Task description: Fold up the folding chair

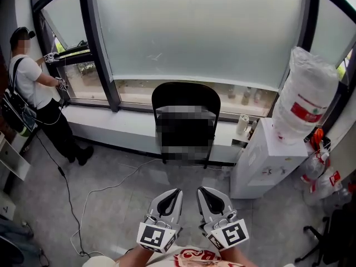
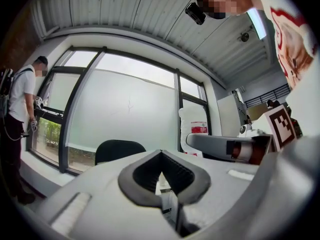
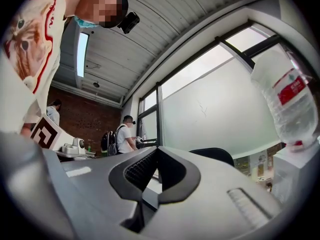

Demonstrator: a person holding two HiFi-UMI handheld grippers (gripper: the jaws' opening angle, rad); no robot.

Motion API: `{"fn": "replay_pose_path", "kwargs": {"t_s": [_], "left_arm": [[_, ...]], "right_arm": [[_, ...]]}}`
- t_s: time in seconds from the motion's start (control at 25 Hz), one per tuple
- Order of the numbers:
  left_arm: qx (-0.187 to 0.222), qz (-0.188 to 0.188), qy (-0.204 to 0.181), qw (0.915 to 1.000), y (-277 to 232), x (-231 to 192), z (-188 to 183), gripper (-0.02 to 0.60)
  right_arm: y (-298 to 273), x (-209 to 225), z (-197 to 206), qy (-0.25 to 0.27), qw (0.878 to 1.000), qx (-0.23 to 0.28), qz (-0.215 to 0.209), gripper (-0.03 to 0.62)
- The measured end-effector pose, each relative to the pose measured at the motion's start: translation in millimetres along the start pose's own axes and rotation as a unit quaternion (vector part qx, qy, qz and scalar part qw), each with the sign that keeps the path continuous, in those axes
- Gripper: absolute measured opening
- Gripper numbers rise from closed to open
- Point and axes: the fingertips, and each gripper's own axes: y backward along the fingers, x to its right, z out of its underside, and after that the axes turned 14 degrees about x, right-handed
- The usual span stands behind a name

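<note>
I keep my left tool (image 1: 178,192) and right tool (image 1: 201,189) closed and empty, side by side. The black folding chair (image 1: 186,96) stands unfolded at 12 o'clock, well apart, against the window ledge (image 1: 111,121).

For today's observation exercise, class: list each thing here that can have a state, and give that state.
folding chair: standing upright, apparently not yet folded.
left claw: shut, empty.
right claw: shut, empty.
water bottle: upended on the dispenser.
</note>
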Motion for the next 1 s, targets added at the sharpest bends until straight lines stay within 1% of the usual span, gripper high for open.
{"fn": "replay_pose_path", "kwargs": {"t_s": [0.08,0.16,0.32,0.48,0.6,0.68,0.76,0.88,1.0], "left_arm": [[-0.014,0.02,0.014,0.9996,3,17,9,0.0],[-0.019,0.03,0.018,0.9992,0,28,15,0.0],[-0.005,0.022,0.03,0.9993,-4,40,5,0.0],[-0.002,0.024,0.023,0.9994,14,34,-1,0.001],[-0.013,0.013,0.026,0.9995,43,19,-1,0.0],[-0.016,0.013,0.032,0.9993,64,11,-1,0.0],[-0.02,0.025,0.031,0.999,81,6,-7,0.0],[-0.03,0.055,0.019,0.9978,105,2,-26,0.0],[-0.026,0.081,0.012,0.9963,140,-3,-41,0.001]], "right_arm": [[13,0,-7,0.006,1.0,-0.003,0.0,0.025],[21,3,-13,0.012,1.0,0.0,0.002,0.025],[33,7,-16,0.001,1.0,0.003,0.026,0.025],[35,-7,0,-0.01,0.999,-0.009,0.035,0.025],[33,-35,11,-0.003,0.999,-0.022,0.029,0.025],[32,-57,10,0.009,0.999,-0.025,0.024,0.025],[31,-79,5,0.015,0.999,-0.021,0.027,0.025],[28,-114,-1,0.015,0.999,-0.013,0.038,0.025],[29,-156,1,0.019,0.998,-0.006,0.052,0.025]]}}
